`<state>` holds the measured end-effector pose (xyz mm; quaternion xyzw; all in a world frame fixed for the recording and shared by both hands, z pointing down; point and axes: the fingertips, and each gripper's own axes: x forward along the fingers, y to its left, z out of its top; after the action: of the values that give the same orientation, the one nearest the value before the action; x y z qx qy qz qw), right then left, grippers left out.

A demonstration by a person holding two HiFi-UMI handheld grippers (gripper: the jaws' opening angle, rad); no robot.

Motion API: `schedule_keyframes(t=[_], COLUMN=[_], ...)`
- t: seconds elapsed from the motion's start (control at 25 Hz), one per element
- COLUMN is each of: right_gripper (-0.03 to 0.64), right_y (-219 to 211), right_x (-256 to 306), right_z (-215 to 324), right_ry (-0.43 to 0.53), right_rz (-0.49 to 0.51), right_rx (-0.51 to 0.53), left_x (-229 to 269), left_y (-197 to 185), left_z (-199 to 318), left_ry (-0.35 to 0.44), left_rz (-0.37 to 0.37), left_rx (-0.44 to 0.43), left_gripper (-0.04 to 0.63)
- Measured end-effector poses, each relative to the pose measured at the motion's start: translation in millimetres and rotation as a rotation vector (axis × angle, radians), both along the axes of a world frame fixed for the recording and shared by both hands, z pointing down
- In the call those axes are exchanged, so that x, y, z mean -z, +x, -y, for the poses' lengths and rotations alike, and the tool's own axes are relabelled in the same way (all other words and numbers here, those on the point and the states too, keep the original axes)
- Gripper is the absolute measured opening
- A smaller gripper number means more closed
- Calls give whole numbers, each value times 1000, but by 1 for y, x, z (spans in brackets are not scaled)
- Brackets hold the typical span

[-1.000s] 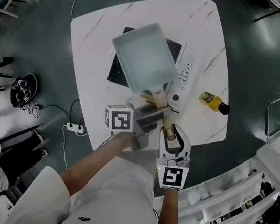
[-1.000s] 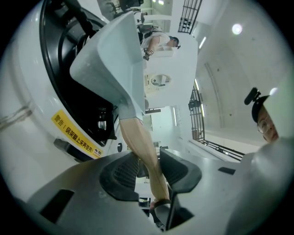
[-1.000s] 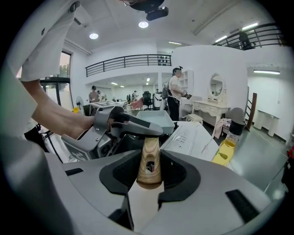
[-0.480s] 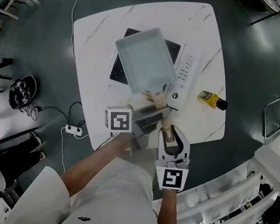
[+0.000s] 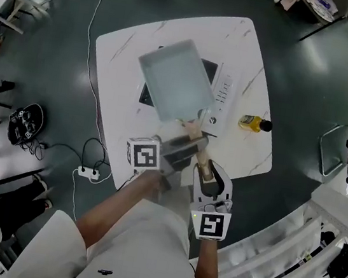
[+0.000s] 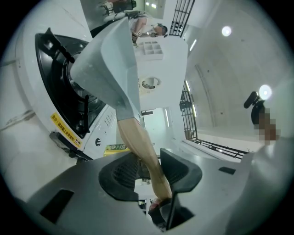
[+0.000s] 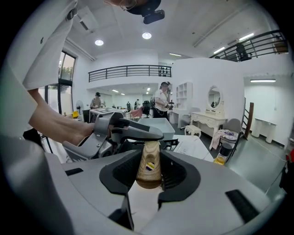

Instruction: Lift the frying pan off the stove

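A square grey frying pan (image 5: 176, 81) with a wooden handle (image 5: 194, 135) hangs tilted above the black stove (image 5: 147, 94) on the white marble table (image 5: 122, 51). My left gripper (image 5: 182, 146) is shut on the middle of the handle. My right gripper (image 5: 205, 170) is shut on the handle's end, just behind the left one. In the left gripper view the pan (image 6: 110, 69) stands clear of the stove's grate (image 6: 59, 92), and the handle (image 6: 138, 142) runs down between the jaws. The right gripper view shows the handle's butt (image 7: 149, 167) clamped between the pads.
The stove's white control panel (image 5: 222, 90) lies to the right of the burner. A yellow bottle (image 5: 253, 122) lies on its side near the table's right edge. A power strip (image 5: 86, 171) and cables lie on the dark floor to the left.
Both grippers have risen together with the pan, which now hangs higher above the stove. The grip on the handle looks the same.
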<state>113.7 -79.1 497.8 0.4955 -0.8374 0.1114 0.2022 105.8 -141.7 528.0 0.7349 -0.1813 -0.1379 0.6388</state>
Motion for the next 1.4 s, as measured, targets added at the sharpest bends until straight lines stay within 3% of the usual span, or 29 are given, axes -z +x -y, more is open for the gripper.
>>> schedule_keyframes(t=[0.96, 1.4], right_gripper=[115, 115], right_y=[-46, -62], right_x=[112, 139], right_z=[-45, -65], right_ry=[158, 192], right_rz=[60, 90], right_rx=[61, 83], left_x=[122, 151], left_y=[-50, -68], left_z=[-42, -62], left_ry=[145, 175], left_rz=[4, 8], left_rx=[44, 70], left_gripper=[144, 146])
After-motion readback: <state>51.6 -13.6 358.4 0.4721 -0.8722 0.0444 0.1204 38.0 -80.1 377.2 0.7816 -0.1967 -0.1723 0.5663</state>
